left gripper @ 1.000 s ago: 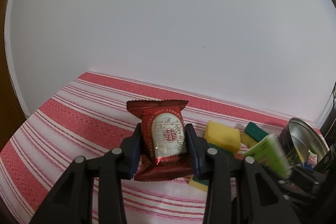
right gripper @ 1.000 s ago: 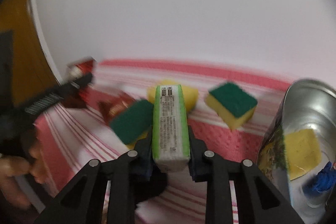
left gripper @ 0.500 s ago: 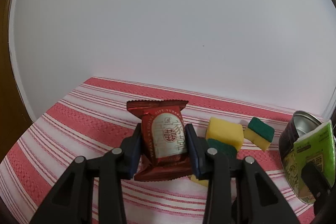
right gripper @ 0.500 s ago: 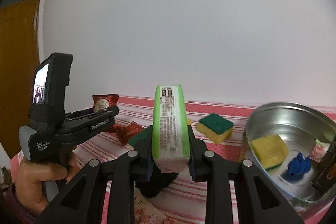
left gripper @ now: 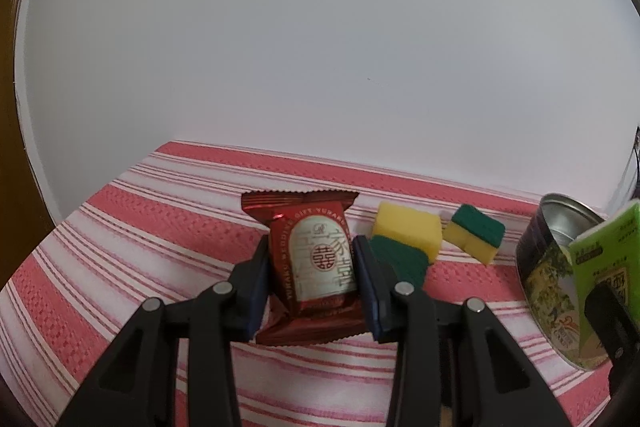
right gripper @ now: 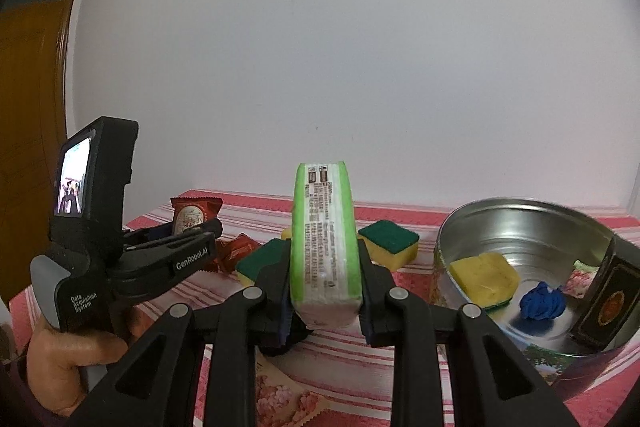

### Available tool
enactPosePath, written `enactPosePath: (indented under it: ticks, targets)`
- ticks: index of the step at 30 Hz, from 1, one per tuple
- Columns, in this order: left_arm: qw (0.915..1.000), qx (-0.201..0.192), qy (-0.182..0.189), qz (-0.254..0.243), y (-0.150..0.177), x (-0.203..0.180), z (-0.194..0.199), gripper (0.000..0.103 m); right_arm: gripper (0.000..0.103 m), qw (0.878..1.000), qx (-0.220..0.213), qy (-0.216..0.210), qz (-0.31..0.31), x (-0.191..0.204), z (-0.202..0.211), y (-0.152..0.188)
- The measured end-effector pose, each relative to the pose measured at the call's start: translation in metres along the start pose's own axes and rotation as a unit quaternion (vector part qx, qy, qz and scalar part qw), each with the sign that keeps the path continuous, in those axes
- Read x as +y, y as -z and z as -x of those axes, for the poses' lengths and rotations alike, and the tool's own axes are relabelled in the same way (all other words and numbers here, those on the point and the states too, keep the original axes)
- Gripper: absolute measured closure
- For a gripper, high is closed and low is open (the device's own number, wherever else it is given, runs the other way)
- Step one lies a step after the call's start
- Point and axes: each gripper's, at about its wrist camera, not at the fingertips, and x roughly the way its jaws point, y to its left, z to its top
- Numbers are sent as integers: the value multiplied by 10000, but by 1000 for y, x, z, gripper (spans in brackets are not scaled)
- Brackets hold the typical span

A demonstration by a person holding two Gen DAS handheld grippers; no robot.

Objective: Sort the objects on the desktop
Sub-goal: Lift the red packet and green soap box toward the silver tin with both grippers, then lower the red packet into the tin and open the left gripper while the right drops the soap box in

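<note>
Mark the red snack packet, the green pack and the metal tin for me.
red snack packet [left gripper: 318, 259]: left wrist view, label centre.
green pack [right gripper: 325, 247]: right wrist view, printed edge.
metal tin [right gripper: 532, 227]: right wrist view, inner wall.

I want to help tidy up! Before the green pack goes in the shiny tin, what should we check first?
1. Right gripper holds the green pack firmly: ok, pads press on both sides.
2. Left gripper holds the red snack packet: ok, clamped between its pads.
3. Round metal tin is open on top: ok, no lid.
4. Room inside the tin: ok, though a yellow sponge, a blue wad and a dark box lie in it.
5. Pack is over the tin: not ok, it is beside it, to the left.
6. Grippers are apart: ok, the left one is off to the side.
</note>
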Motion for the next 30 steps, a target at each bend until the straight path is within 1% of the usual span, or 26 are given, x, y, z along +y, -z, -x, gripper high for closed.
enactPosePath:
  ticks: [3, 6, 14, 16, 23, 30]
  targets:
    - [9999, -94, -39, -10, 0, -2, 5, 65, 75, 9999, -86, 73, 101, 4, 3, 1]
    - [10000, -38, 1, 66, 2, -3, 6, 65, 75, 9997, -166, 106, 150, 4, 7, 2]
    - [9999, -141, 8, 15, 9, -15, 22, 65, 75, 9995, -259, 151, 57, -1, 18, 5]
    - [9998, -135, 124, -40, 11, -18, 27, 65, 75, 9995, -282, 162, 18, -4, 21, 6]
    - [9996, -116, 240, -23, 19, -29, 39, 65, 75, 9990, -331, 236, -209, -22, 34, 11]
    - [9990, -60, 427, -65, 26, -45, 50, 65, 75, 9982, -411, 408, -181, -34, 55, 14]
